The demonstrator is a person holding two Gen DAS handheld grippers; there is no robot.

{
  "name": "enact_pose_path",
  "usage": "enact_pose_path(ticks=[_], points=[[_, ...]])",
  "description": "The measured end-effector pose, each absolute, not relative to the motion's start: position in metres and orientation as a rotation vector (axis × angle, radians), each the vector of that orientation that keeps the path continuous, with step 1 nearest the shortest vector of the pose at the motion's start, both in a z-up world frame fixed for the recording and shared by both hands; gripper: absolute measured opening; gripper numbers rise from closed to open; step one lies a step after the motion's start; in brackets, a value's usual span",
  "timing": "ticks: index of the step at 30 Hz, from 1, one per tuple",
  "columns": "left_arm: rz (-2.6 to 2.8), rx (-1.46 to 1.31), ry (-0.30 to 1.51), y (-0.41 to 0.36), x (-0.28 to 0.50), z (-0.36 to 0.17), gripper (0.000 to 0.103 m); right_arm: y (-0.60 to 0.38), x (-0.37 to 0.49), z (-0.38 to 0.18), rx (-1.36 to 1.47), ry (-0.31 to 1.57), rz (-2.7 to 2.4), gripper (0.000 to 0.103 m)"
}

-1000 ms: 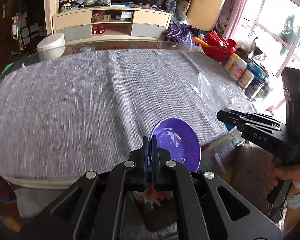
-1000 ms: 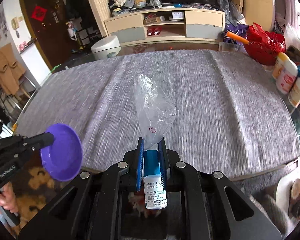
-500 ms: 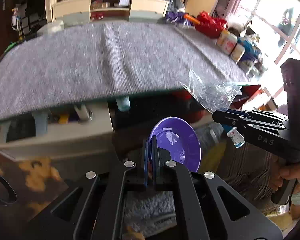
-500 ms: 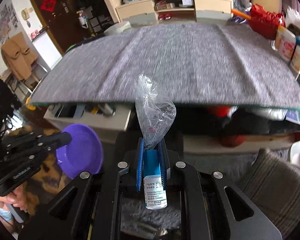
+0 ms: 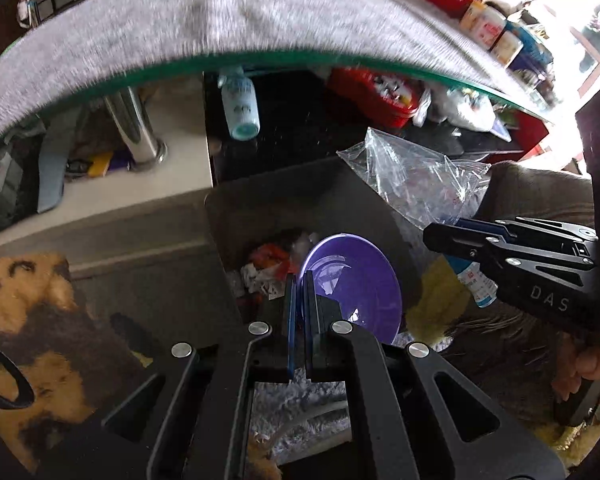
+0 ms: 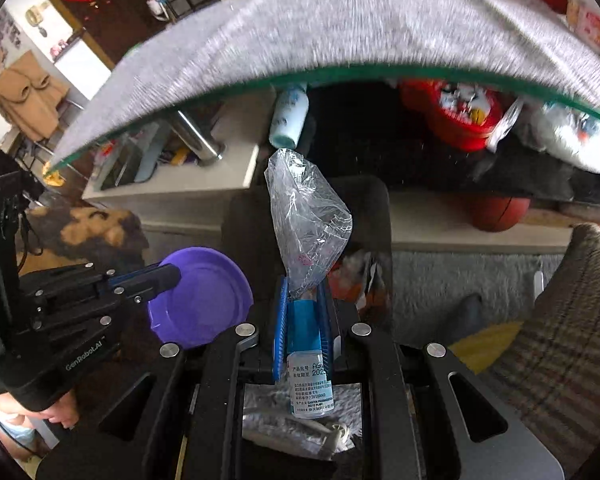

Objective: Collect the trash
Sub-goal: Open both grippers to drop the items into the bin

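Descent took you past the grey-clothed tabletop (image 5: 260, 12) edge: left gripper (image 5: 298, 304) clamping the purple plastic plate (image 5: 356, 280), right gripper (image 6: 304, 312) pinching the small white bottle (image 6: 310, 380) with clear plastic bag (image 6: 308, 216), both above the dark trash bin (image 5: 260, 208), ready for dropping.

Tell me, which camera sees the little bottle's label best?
The right wrist view: the little bottle sits close, clamped in the right gripper, label facing the camera. The left wrist view shows it only small, partly hidden behind that gripper.

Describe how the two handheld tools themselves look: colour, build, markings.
Both are matte black angular frames with silver round bolts and blue finger pads. The left tool carries white "GenRobot.AI" lettering on its body; the right tool shows white letters "DAS". No sleeves are visible.
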State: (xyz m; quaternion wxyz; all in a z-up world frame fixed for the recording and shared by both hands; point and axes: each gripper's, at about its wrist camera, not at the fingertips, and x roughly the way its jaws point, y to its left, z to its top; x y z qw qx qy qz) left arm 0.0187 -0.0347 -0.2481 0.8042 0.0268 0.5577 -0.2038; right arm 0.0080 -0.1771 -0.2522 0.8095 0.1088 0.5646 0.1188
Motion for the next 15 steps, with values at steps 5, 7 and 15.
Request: enact_pose_path(ticks=[5, 7, 15], points=[[-0.435, 0.065, 1.249, -0.035, 0.026, -0.274, 0.002, -0.176, 0.021, -0.280, 0.253, 1.272, 0.249, 0.016], [-0.438, 0.063, 1.264, -0.035, 0.029, -0.282, 0.002, -0.176, 0.025, -0.287, 0.254, 1.291, 0.246, 0.016], [-0.443, 0.031, 1.292, -0.036, 0.039, -0.294, 0.004, -0.177, 0.033, -0.295, 0.266, 1.318, 0.236, 0.019]])
